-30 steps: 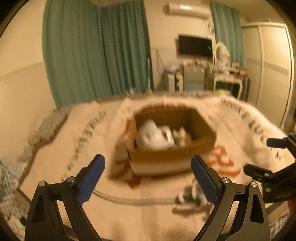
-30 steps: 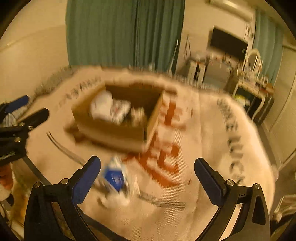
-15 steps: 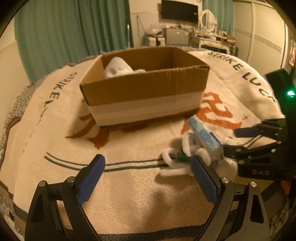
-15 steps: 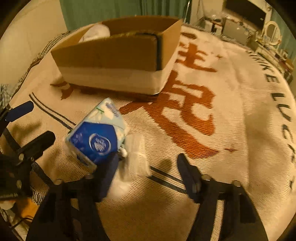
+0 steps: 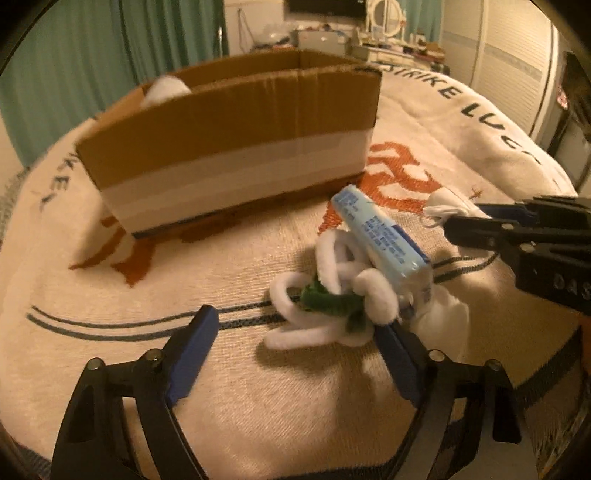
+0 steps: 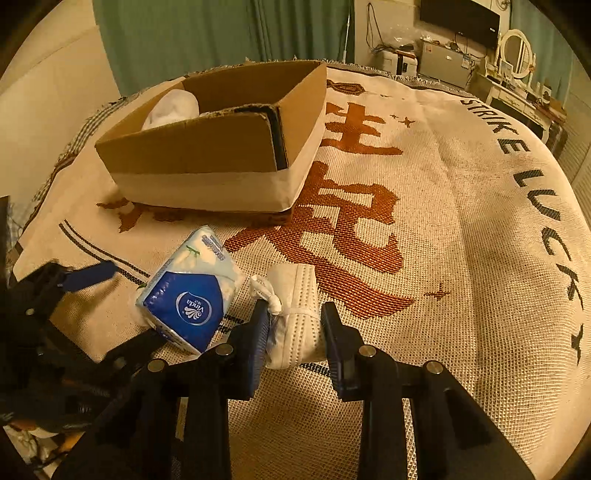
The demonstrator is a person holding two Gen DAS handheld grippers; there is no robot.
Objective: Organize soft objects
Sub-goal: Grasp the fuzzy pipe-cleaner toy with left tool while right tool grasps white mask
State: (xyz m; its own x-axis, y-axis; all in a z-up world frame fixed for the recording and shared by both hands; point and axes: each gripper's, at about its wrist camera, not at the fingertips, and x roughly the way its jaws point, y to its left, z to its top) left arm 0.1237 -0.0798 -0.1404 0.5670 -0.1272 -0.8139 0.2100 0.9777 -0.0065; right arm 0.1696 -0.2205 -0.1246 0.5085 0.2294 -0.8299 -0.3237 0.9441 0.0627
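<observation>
An open cardboard box (image 5: pixel 236 144) (image 6: pixel 229 147) stands on the woven blanket with a white soft item (image 6: pixel 171 107) inside. In front of it lie a blue tissue pack (image 5: pixel 380 236) (image 6: pixel 192 291), a white and green fuzzy cord bundle (image 5: pixel 328 295), and a folded white face mask (image 6: pixel 295 317). My left gripper (image 5: pixel 295 354) is open, low over the blanket, with the cord bundle just ahead between its fingers. My right gripper (image 6: pixel 295 332) has closed around the mask, its pads (image 6: pixel 258 332) touching both sides.
The blanket (image 6: pixel 443 221) with orange characters and black lettering covers the bed. Green curtains (image 6: pixel 221 33), a TV (image 6: pixel 458 18) and a dresser (image 6: pixel 517 88) stand behind. The right gripper also shows at the right edge of the left wrist view (image 5: pixel 517 232).
Both grippers dropped low and moved in toward the pile. The right gripper's jaws narrowed from wide open onto the face mask. The left gripper stayed open.
</observation>
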